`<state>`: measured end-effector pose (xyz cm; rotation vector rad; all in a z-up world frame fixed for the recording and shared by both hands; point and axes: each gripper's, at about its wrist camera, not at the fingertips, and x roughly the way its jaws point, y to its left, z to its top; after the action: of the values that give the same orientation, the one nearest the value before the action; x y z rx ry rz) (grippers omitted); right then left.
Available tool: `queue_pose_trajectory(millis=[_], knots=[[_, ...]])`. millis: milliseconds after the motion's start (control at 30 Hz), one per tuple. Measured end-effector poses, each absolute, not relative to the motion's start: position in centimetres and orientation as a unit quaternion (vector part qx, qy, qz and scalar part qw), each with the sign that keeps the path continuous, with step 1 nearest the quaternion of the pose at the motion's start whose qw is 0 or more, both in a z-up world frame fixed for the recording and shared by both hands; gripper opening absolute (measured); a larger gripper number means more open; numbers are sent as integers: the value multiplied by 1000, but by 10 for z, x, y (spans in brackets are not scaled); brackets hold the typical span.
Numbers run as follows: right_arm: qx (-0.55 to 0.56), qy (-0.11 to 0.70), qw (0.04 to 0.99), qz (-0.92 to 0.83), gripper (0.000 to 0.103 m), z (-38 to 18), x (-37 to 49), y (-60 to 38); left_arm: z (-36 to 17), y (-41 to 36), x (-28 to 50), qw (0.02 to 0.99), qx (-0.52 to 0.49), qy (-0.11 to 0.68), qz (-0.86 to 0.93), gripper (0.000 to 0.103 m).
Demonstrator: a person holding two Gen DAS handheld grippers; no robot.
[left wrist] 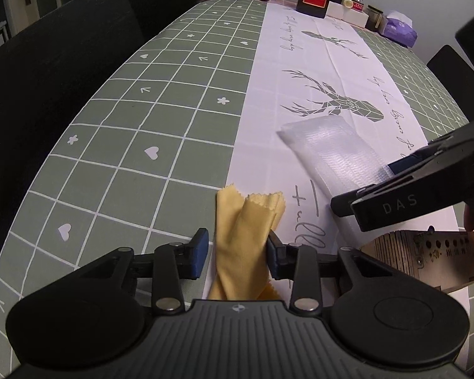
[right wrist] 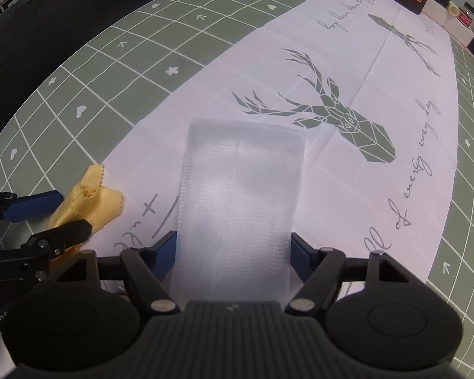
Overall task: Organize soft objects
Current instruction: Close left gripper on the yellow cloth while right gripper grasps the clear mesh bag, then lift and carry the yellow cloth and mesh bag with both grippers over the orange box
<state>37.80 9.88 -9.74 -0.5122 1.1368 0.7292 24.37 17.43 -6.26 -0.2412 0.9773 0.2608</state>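
Left wrist view: left gripper (left wrist: 238,252), jaws narrow around a yellow cloth (left wrist: 243,221), one pad touching. Right gripper (right wrist: 233,252), jaws wide, straddles a white foam sheet (right wrist: 240,189). Both items lie loose on the counter (left wrist: 126,158); sorting appears barely begun.

Both tongs angled steeply down, side by side.
My left tongs (left wrist: 238,254) stand partly open; my right tongs (right wrist: 233,252) gape wider.

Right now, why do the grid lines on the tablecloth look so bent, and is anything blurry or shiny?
Left wrist view: the fisheye lens bows the tablecloth grid into curves; the translucent white sheet catches soft glare. Right wrist view: the same bending, the corners go dark, and the white sheet looks hazy close to the camera, while the yellow cloth stays fairly sharp.
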Motion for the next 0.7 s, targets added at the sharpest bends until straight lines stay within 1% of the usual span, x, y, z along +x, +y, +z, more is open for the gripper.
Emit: queue_pose_trajectory(millis=[33, 67, 100, 133, 167, 200, 233, 267, 333, 367, 533, 700], knots=[[-236, 518, 750, 337, 62, -97, 377, 100, -63, 174, 243, 869, -115, 465, 124, 31], [-237, 515, 750, 340, 55, -96, 376, 100, -63, 174, 243, 870, -115, 463, 123, 22], [-238, 513, 751, 342, 52, -94, 375, 101, -63, 174, 242, 872, -117, 460, 120, 15], [-240, 510, 751, 344, 45, -93, 375, 101, -64, 174, 242, 874, -123, 456, 115, 12], [-241, 508, 751, 347, 36, -92, 374, 102, -65, 174, 242, 876, -127, 451, 111, 8], [-242, 505, 752, 349, 30, -92, 373, 102, -65, 173, 241, 878, -130, 446, 111, 7], [-243, 502, 753, 349, 15, -91, 373, 102, -66, 174, 241, 880, -133, 443, 111, 7], [-243, 501, 755, 348, 6, -90, 373, 102, -66, 174, 241, 880, -136, 441, 112, 6], [-234, 502, 757, 347, 2, -90, 374, 101, -65, 175, 242, 880, -141, 439, 115, 5], [-231, 502, 758, 346, 1, -90, 374, 101, -64, 176, 242, 881, -141, 436, 117, 5], [-222, 485, 770, 349, 1, -77, 370, 98, -48, 176, 237, 893, -137, 411, 125, 5], [-221, 445, 794, 350, 1, -45, 358, 91, -20, 171, 225, 908, -134, 375, 131, 5]])
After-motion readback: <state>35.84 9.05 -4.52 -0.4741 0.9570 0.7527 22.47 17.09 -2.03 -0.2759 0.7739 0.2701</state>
